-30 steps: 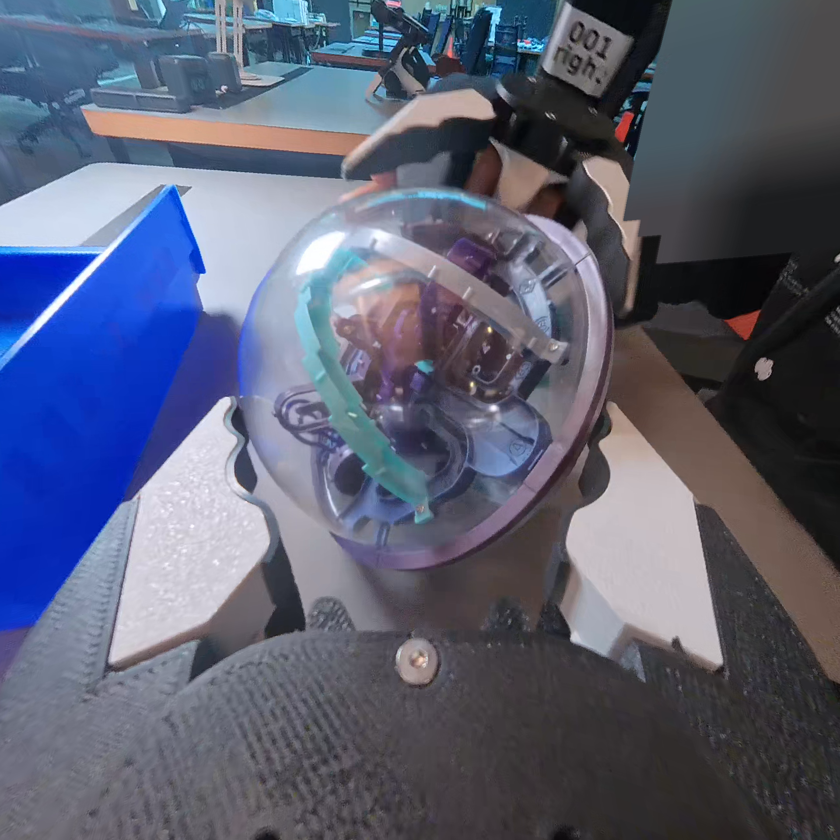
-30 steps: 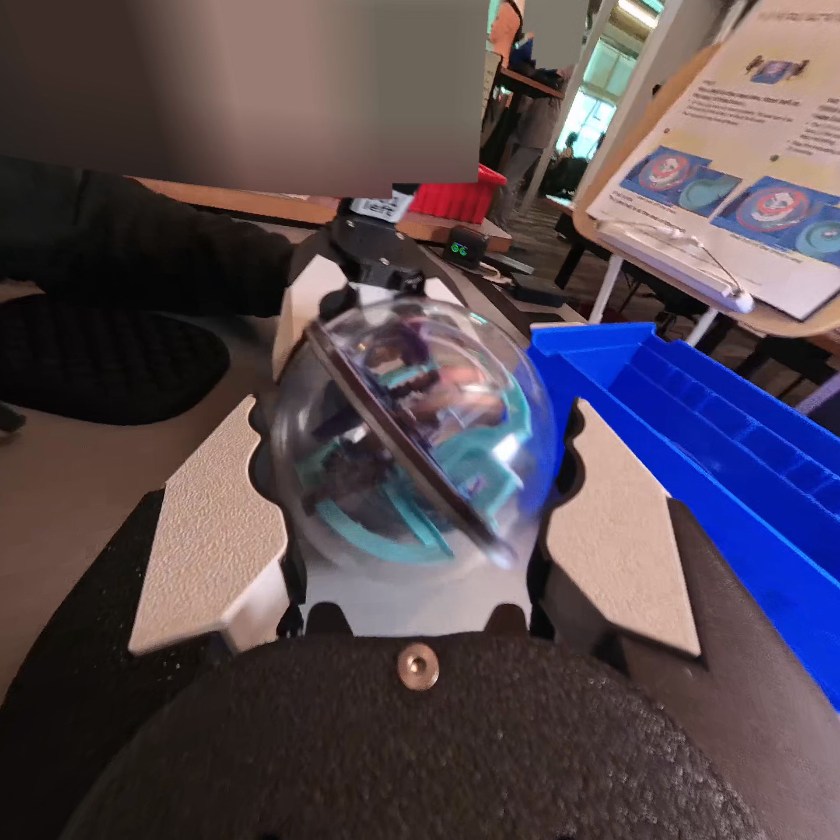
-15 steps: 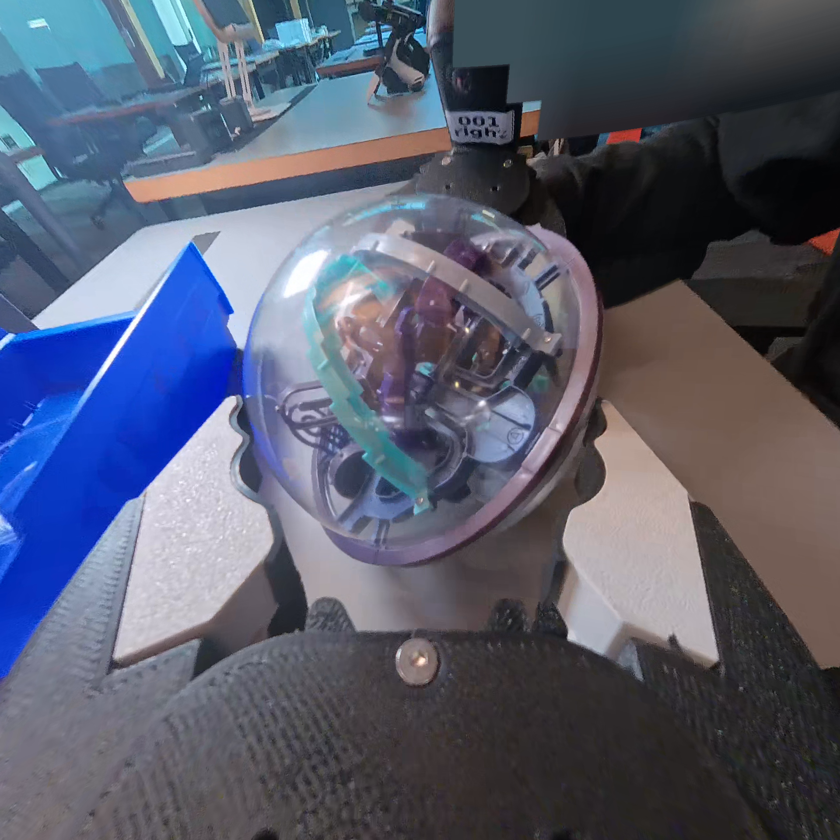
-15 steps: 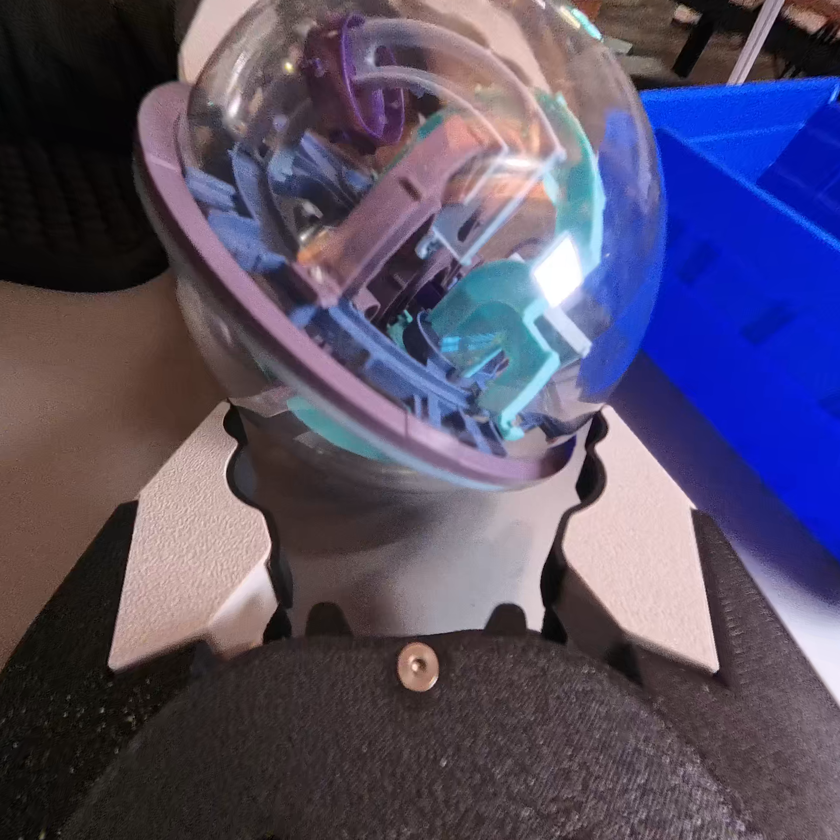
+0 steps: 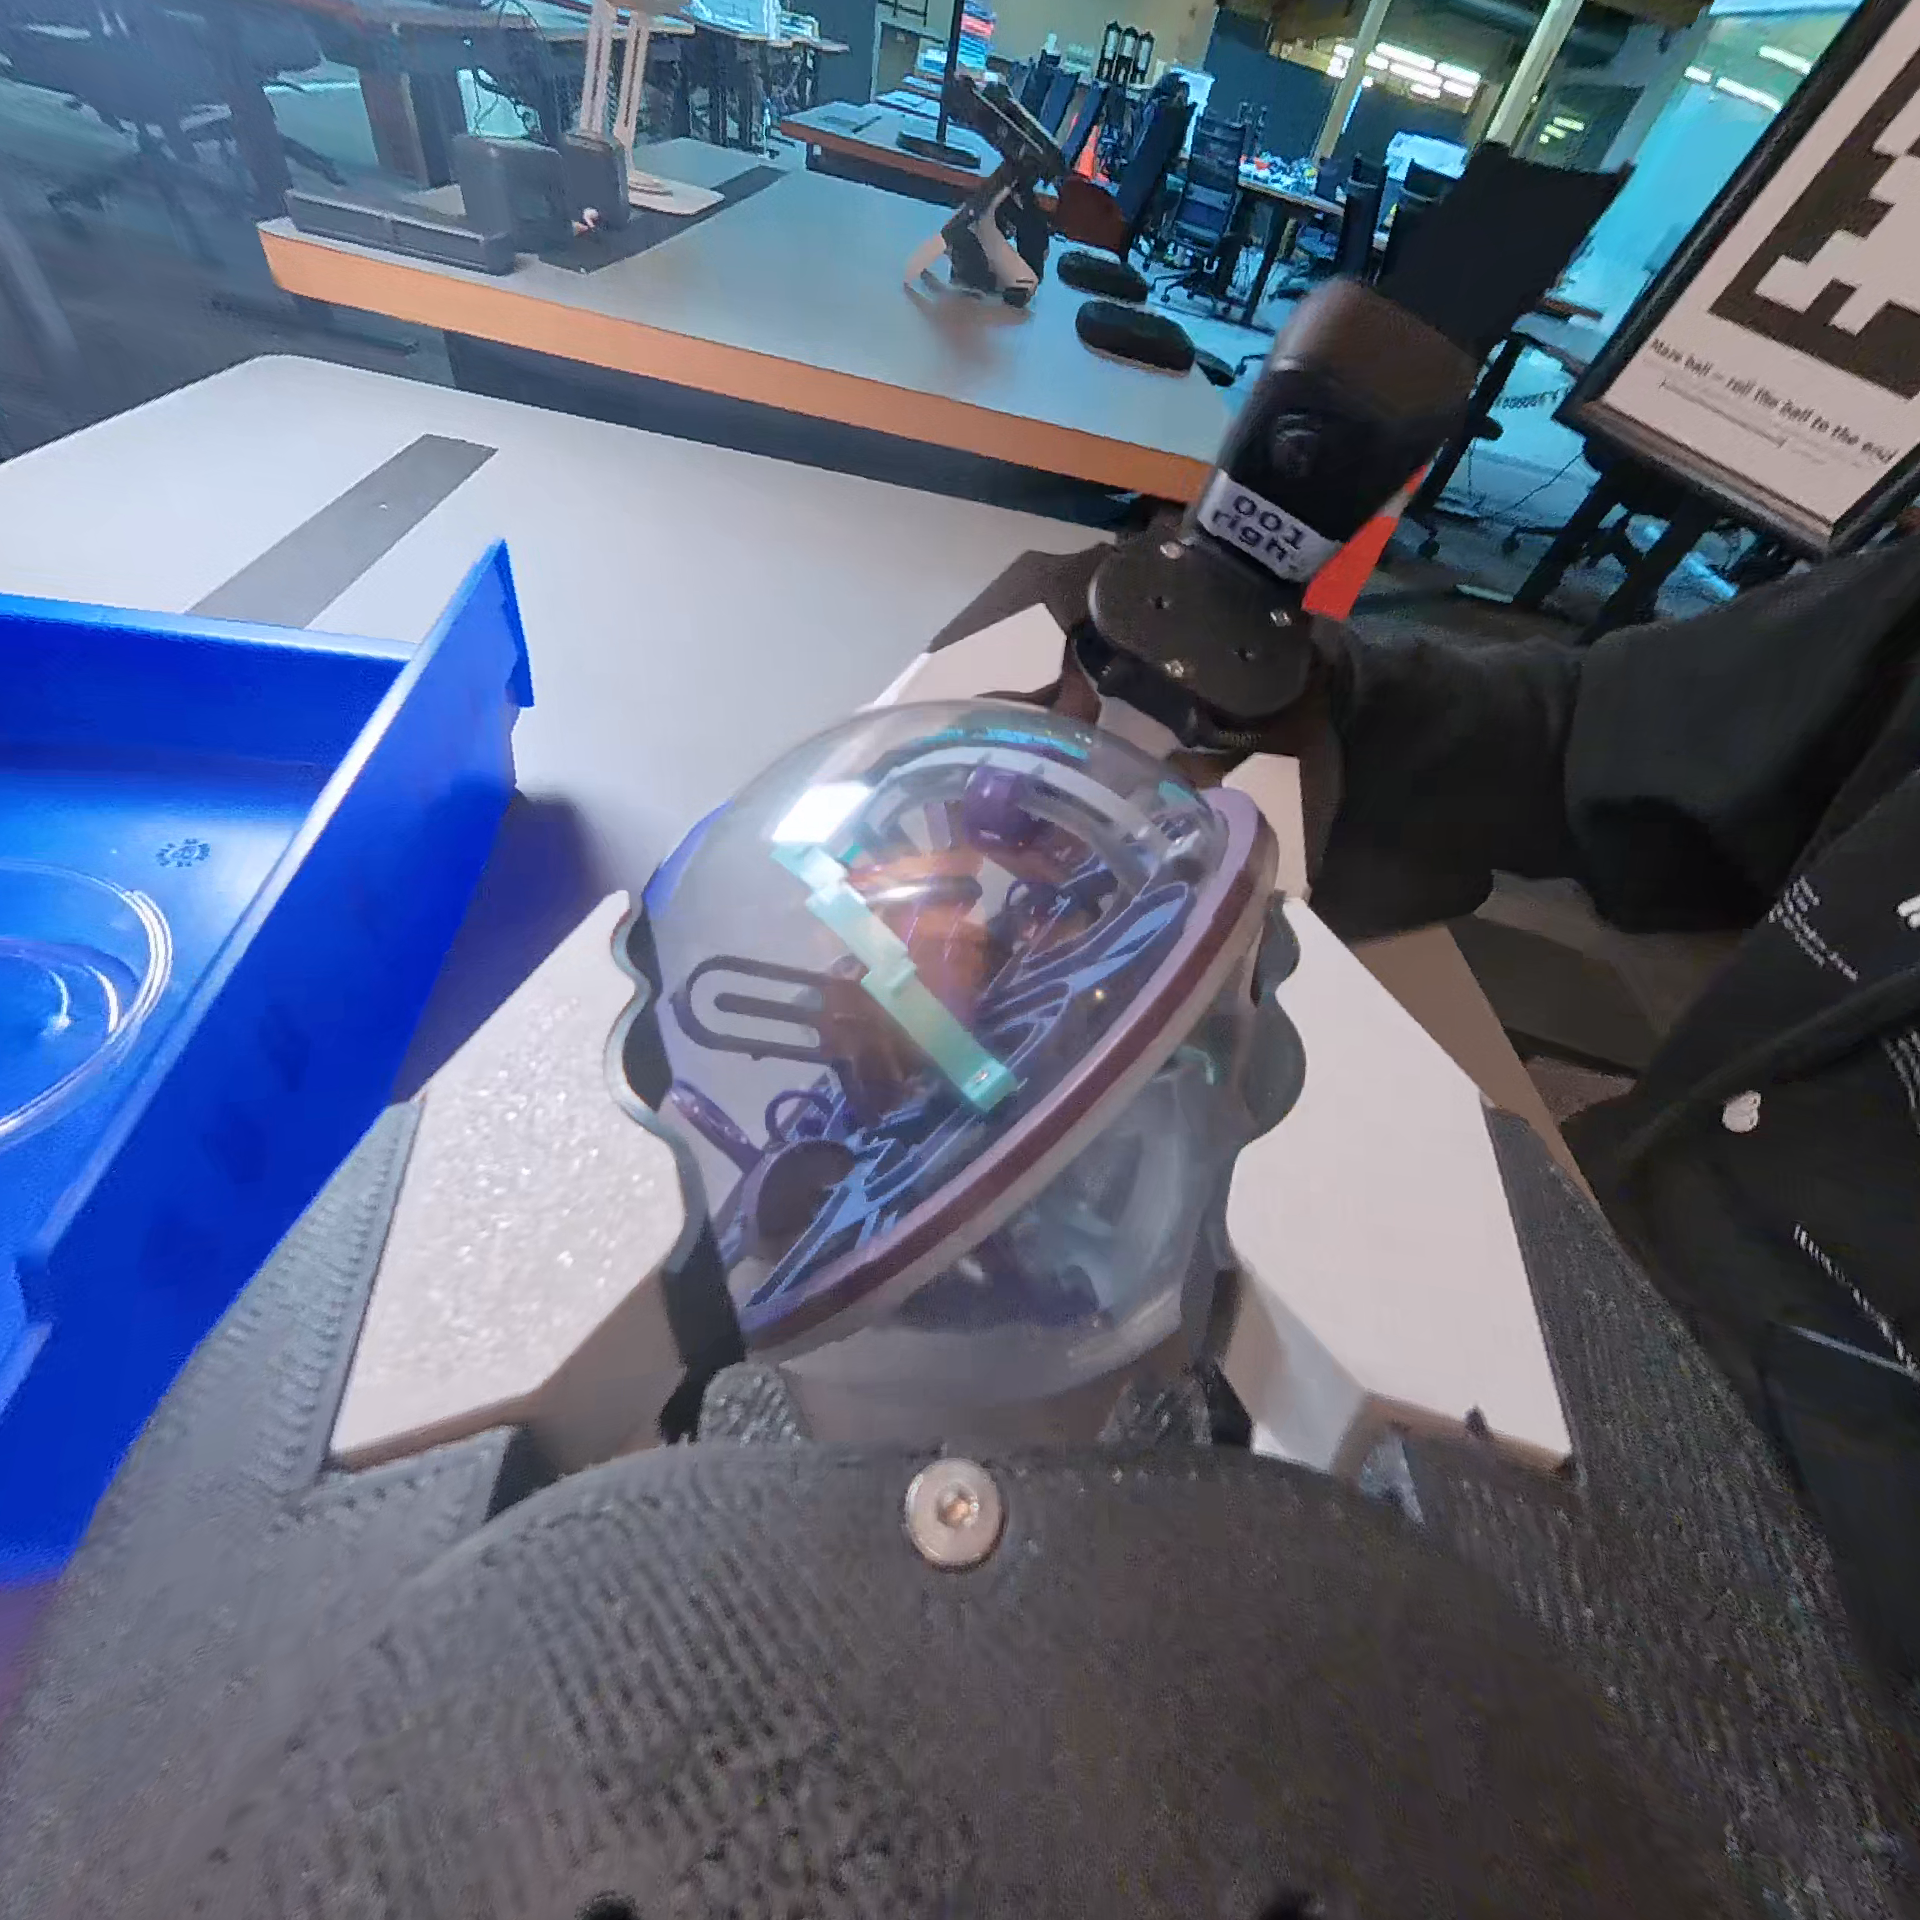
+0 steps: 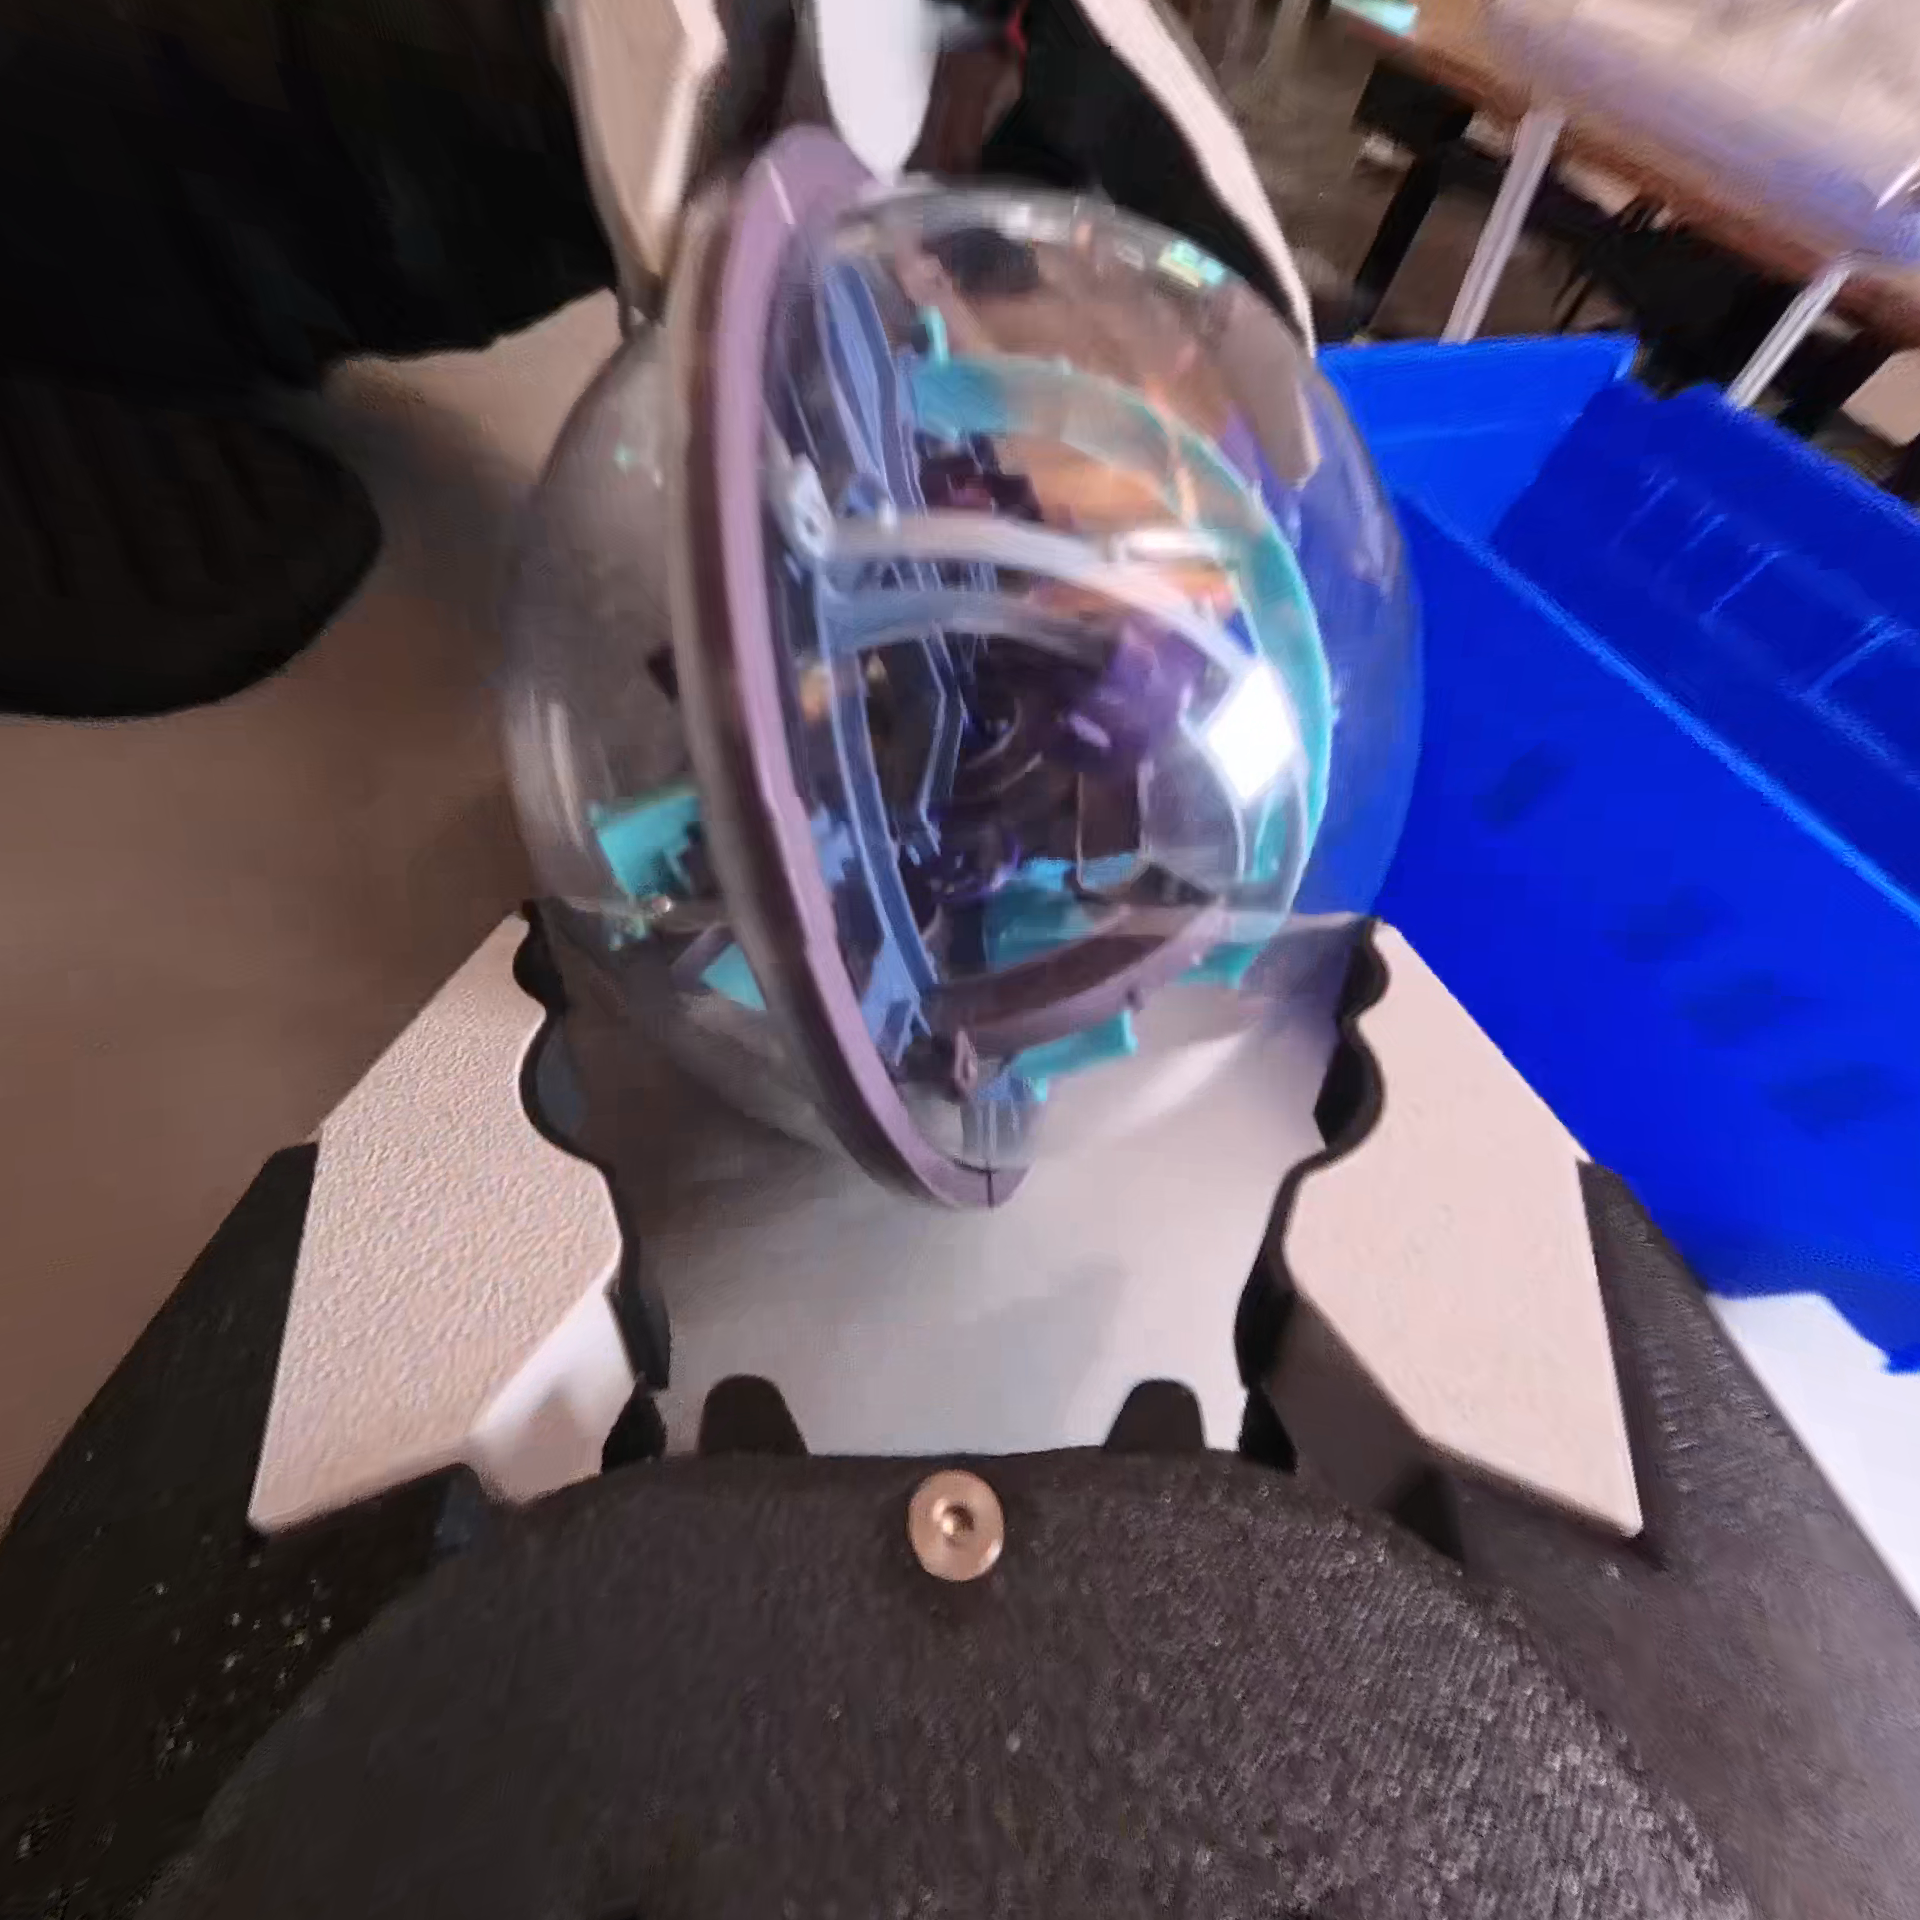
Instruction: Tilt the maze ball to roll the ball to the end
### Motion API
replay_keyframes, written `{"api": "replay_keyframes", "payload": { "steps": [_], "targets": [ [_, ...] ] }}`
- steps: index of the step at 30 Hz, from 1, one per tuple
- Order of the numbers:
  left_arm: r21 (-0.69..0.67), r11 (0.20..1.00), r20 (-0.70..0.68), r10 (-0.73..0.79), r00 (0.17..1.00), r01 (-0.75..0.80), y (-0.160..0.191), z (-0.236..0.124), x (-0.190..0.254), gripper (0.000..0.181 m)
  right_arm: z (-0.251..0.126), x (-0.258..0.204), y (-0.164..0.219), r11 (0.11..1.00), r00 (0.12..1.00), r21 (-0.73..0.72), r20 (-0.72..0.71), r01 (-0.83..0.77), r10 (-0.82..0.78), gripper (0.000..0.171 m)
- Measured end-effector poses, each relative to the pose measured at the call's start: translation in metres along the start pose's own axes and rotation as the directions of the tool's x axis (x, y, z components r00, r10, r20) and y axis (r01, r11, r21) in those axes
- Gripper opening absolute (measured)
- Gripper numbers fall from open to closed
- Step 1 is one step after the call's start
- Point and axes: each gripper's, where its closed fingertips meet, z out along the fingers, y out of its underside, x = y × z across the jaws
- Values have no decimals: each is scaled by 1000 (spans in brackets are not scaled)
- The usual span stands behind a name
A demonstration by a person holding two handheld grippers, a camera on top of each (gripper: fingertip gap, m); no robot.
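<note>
Left wrist view: one clear plastic maze ball [image 5: 935, 1039] with a purple equator ring and teal, blue and purple tracks inside sits between the two white fingers of the left gripper [image 5: 951, 1049], whose jaws are closed against its sides. The ring runs on a slant, low at the near left and high at the far right, so the ball's axis tips up toward the left, toward the one blue plastic bin [image 5: 239, 935]. That bin stands on the pale grey desk [image 5: 665, 582] just left of the ball, with a clear round dish [image 5: 62, 997] lying inside it. The right gripper [image 5: 1195, 665], black and held in a dark sleeve [image 5: 1558, 769], meets the ball's far side; its fingertips are hidden behind the ball.

Right wrist view: the picture is blurred. The maze ball [image 6: 966, 665] fills the space between the right gripper's [image 6: 951, 997] two white fingers, jaws closed on its lower sides. Here the purple ring stands nearly upright, its axis roughly level. Beyond the ball the left gripper's white fingers [image 6: 644, 166] reach its far side. The blue bin [image 6: 1662, 727] lies right of the ball.
</note>
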Motion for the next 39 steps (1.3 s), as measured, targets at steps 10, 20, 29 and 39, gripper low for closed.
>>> {"api": "replay_keyframes", "payload": {
  "steps": [10, 20, 29, 39],
  "targets": [
    [5, 998, -57, 60, 997, -60, -3, 11, -13, 132, -7, 24, 1, 951, 961, 142, 77, -275, 267, 137],
    [-13, 997, -25, 75, 997, -75, 25, 10, -28, 146, -9, 31, -8, 868, 888, 193, 147, -458, 436, 132],
    [6, 996, -40, -91, 995, 91, 23, 7, -31, 143, -8, 30, -8, 822, 839, 181, 204, -539, 505, 133],
    [-6, 997, -9, -75, 997, 75, 13, 6, -24, 139, -4, 18, -2, 844, 843, 127, 232, -521, 486, 133]
  ]
}}
